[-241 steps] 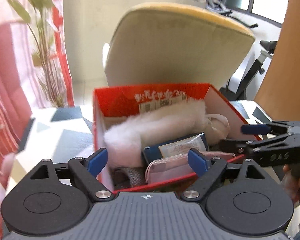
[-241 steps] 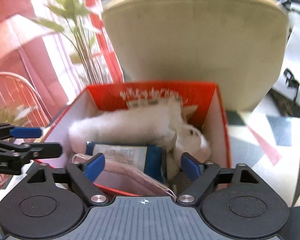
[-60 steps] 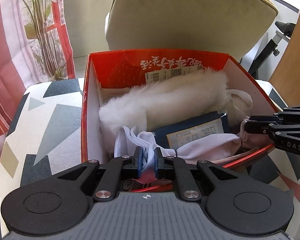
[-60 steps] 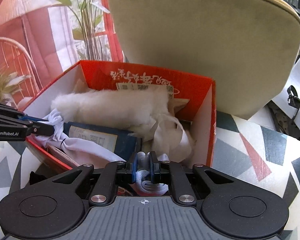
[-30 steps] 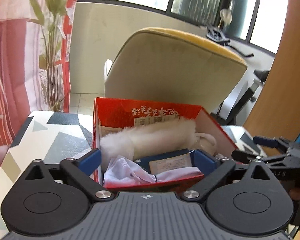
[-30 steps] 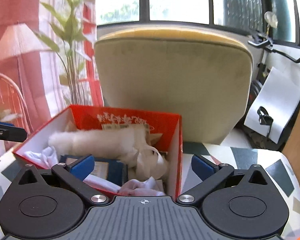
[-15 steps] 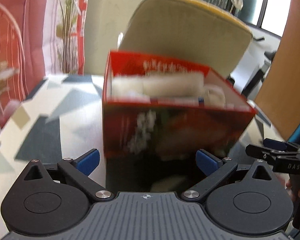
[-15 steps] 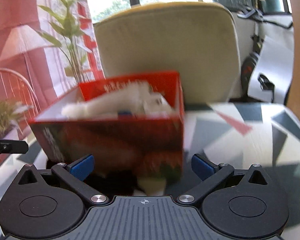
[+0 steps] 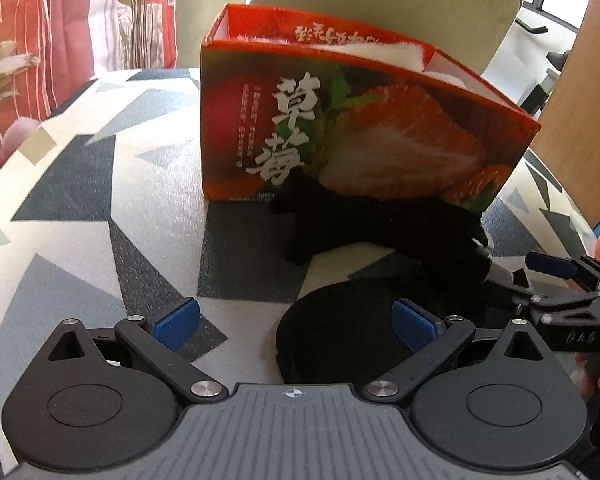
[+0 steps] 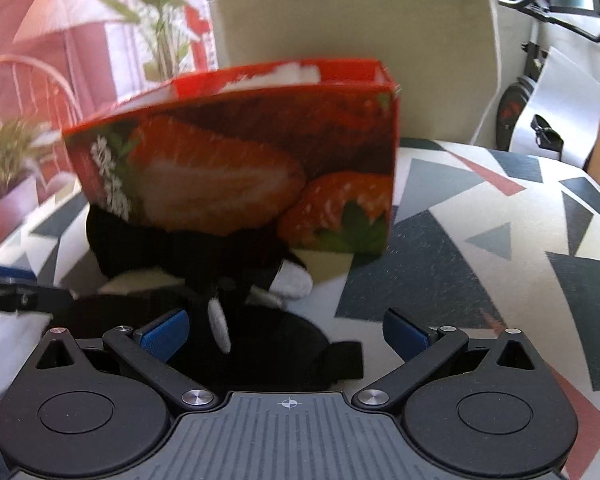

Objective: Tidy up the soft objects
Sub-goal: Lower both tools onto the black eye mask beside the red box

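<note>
A red strawberry-print box (image 9: 360,128) stands on the patterned table, with white fluffy stuff (image 9: 384,50) showing over its rim. It also shows in the right wrist view (image 10: 240,172). A black soft item (image 9: 380,236) with a white patch lies in front of the box, and shows in the right wrist view (image 10: 236,300) too. My left gripper (image 9: 294,320) is open and empty, low over the table just before the black item. My right gripper (image 10: 286,328) is open and empty over the black item's right part, and shows in the left wrist view (image 9: 556,276).
The table (image 9: 100,184) has a white cloth with grey and black triangles. A beige chair back (image 10: 352,32) stands behind the box. Plants and red-striped cloth (image 9: 60,20) are at the left. An orange-brown panel (image 9: 580,92) is at the right.
Both grippers have dropped from above the box to table level in front of it. Both were shut on white cloth two seconds ago and are now open. The black item has come into view.
</note>
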Motion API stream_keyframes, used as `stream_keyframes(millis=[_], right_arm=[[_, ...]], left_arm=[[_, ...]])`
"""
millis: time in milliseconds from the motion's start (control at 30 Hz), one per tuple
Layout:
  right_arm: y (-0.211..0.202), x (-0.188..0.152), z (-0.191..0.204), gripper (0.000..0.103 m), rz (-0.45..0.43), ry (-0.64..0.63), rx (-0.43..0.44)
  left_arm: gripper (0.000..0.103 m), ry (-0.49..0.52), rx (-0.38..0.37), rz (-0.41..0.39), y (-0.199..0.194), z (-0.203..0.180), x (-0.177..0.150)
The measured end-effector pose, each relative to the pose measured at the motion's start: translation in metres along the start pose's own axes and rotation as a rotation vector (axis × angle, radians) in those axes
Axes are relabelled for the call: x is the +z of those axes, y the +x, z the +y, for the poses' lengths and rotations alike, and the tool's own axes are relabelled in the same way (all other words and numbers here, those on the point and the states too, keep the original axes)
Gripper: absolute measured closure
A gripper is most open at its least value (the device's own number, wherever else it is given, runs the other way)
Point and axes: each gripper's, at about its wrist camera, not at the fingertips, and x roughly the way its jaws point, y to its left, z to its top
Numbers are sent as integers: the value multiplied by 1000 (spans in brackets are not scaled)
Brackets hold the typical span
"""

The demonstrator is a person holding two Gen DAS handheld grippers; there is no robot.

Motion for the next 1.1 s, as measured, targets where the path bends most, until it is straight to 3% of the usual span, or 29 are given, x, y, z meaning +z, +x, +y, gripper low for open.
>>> stream_keyframes(millis=[300,600,1100], right_arm=[[12,-6,0,0,60,-11,-9],[19,-6,9,0,78,-58,-62],[14,-7,7,0,104,-45,-41]], left_arm=[[0,-18,17,40,8,0,-10],[0,66,68,51,15,-12,-12],[0,107,74,60,17,-13,-12]])
